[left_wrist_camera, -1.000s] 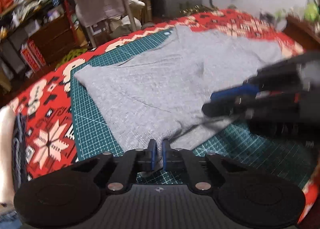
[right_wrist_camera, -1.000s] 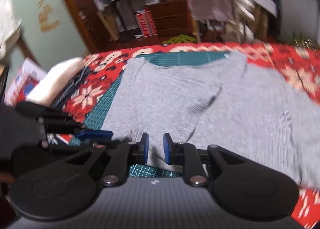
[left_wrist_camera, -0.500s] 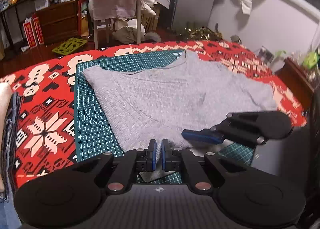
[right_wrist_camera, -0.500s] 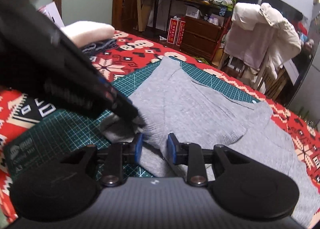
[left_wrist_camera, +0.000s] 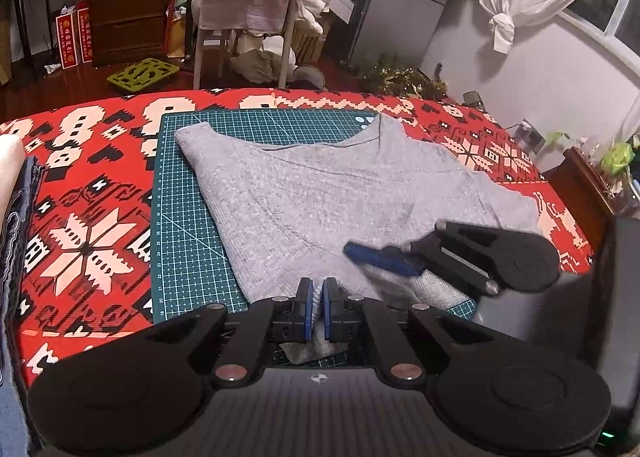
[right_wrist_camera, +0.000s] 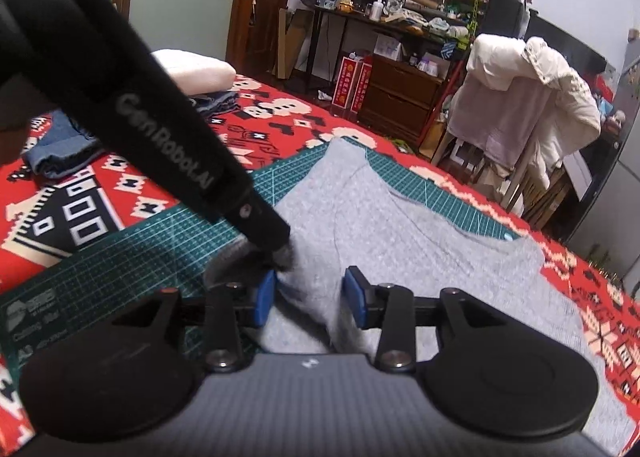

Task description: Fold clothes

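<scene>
Lying mostly on the green cutting mat (left_wrist_camera: 188, 217) over the red patterned cover (left_wrist_camera: 80, 193), the grey garment (left_wrist_camera: 328, 193) runs its long axis away from both cameras, neckline at the far end and the near edge bunched right at the fingers. The left gripper (left_wrist_camera: 316, 307) is clamped almost fully closed on a tuck of that near edge; grey knit shows squeezed between its blue pads, and a little of it hangs below them. The right gripper (right_wrist_camera: 310, 299) sits just beside it, to its right in the left wrist view and a touch farther along the cloth, with its jaws opening: fabric rises in a ridge between the blue fingers (right_wrist_camera: 266, 299), and the left-hand pad looks to brush it while the other stands clear, so I judge this grip is letting go rather than holding. From the right wrist view the left tool's black body crosses the picture and meets the cloth directly ahead of the right fingers. The left hand is therefore the one in command of the near edge, and any fold, I judge, would carry that edge forward along the long axis toward the neckline. A stack of folded clothes (right_wrist_camera: 60, 145) rests well apart on the cover.
</scene>
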A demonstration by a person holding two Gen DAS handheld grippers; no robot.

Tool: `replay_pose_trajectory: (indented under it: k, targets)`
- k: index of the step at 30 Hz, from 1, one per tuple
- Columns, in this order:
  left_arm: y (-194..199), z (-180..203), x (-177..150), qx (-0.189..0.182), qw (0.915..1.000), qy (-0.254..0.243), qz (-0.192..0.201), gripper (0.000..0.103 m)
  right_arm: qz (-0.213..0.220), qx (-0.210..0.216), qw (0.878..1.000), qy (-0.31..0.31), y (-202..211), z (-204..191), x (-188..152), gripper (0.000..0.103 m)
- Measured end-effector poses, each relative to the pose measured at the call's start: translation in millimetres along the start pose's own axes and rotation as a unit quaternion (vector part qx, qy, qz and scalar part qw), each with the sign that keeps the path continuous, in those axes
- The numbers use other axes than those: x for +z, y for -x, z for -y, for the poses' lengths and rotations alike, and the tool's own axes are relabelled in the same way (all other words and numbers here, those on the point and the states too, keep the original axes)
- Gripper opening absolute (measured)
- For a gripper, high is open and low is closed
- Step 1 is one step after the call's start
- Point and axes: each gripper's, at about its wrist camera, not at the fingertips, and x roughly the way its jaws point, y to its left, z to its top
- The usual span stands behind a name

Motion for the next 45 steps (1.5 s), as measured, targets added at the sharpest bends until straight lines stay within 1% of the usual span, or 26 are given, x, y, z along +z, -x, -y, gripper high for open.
replay_pose_trajectory:
  k: [2, 3, 6, 7, 10, 14, 15, 16, 17, 18, 21, 24, 26, 31, 36, 39, 41, 43, 44, 45]
  targets:
    - [1.0, -1.7, 0.8, -0.006, 1.0, 0.006, 0.0, 0.003, -0.001, -0.021, 1.0, 0.004, -3.3, 3.2, -0.2, 0.033]
    - [1.4, -2.5, 1.3, -0.01, 0.9999, 0.008, 0.0, 0.002, -0.001, -0.032, 0.999, 0.005, -4.8, 4.9, -0.4, 0.027]
    - [2.4, -3.5, 1.8, -0.012, 0.9999, 0.01, 0.0, 0.001, -0.002, -0.064, 0.998, 0.01, -9.5, 10.0, -0.9, 0.027]
    - [2.3, -3.6, 1.6, -0.011, 0.9999, 0.01, 0.0, 0.001, -0.004, -0.067, 0.998, 0.016, -9.4, 9.5, -1.9, 0.027]
    - [1.0, -3.2, 0.2, -0.015, 0.9998, 0.008, -0.008, 0.001, -0.01, -0.072, 0.997, 0.034, -8.5, 7.4, -5.0, 0.027]
    - [-0.8, 4.0, -1.7, -0.028, 0.9993, -0.013, -0.02, 0.001, -0.009, -0.06, 0.997, 0.055, -3.6, 3.0, -7.7, 0.026]
    - [-1.3, 5.5, -2.7, -0.029, 0.9991, -0.019, -0.025, 0.001, -0.009, -0.056, 0.996, 0.065, -3.5, 0.0, -8.0, 0.024]
    - [-2.9, 6.7, -3.8, -0.028, 0.9988, -0.024, -0.032, 0.002, -0.009, -0.053, 0.996, 0.075, -3.6, -3.0, -8.2, 0.016]
    - [-5.2, 7.2, -5.1, -0.025, 0.9985, -0.029, -0.04, 0.002, -0.013, -0.048, 0.996, 0.08, -4.5, -5.3, -9.2, 0.012]
    - [-7.4, 7.1, -6.4, -0.019, 0.9983, -0.031, -0.046, 0.002, -0.017, -0.043, 0.995, 0.085, -5.5, -7.6, -10.2, 0.011]
    - [-14.5, 3.1, -10.8, -0.01, 0.9973, -0.029, -0.067, 0.002, -0.023, -0.043, 0.992, 0.115, -6.4, -17.7, -16.1, 0.011]
    - [-22.4, -3.9, -14.6, -0.005, 0.9957, -0.021, -0.09, 0.002, -0.032, -0.054, 0.986, 0.155, -3.5, -28.3, -22.3, 0.011]
    - [-25.9, -7.1, -16.6, -0.001, 0.9948, -0.017, -0.1, 0.002, -0.039, -0.058, 0.983, 0.168, -0.9, -27.9, -27.8, 0.011]
    - [-21.1, -13.8, -14.9, -0.011, 0.9953, 0.002, -0.096, 0.002, -0.052, -0.062, 0.98, 0.181, 3.1, -27.0, -31.4, 0.012]
    - [-11.4, -23.4, -8.0, -0.031, 0.9959, 0.039, -0.075, 0.002, -0.061, -0.062, 0.981, 0.173, 17.7, -21.5, -32.8, 0.012]
    - [-9.3, -30.9, -5.1, -0.043, 0.9943, 0.082, -0.053, 0.003, -0.06, -0.036, 0.995, 0.072, 28.7, 3.5, -31.5, 0.012]
    - [-10.9, -36.7, -4.8, -0.055, 0.9908, 0.115, -0.045, 0.003, -0.059, -0.018, 0.998, 0.002, 36.0, 20.7, -30.6, 0.012]
    - [-14.1, -39.9, -4.8, -0.066, 0.9873, 0.138, -0.045, 0.003, -0.054, -0.002, 0.995, -0.078, 40.0, 40.4, -29.6, 0.013]
    - [-15.5, -40.6, -5.1, -0.069, 0.9858, 0.146, -0.045, 0.003, -0.051, 0.008, 0.99, -0.128, 39.4, 52.0, -30.4, 0.017]
    - [-16.8, -40.3, -5.3, -0.071, 0.9851, 0.15, -0.046, 0.003, -0.047, 0.019, 0.983, -0.178, 38.6, 63.6, -31.4, 0.021]
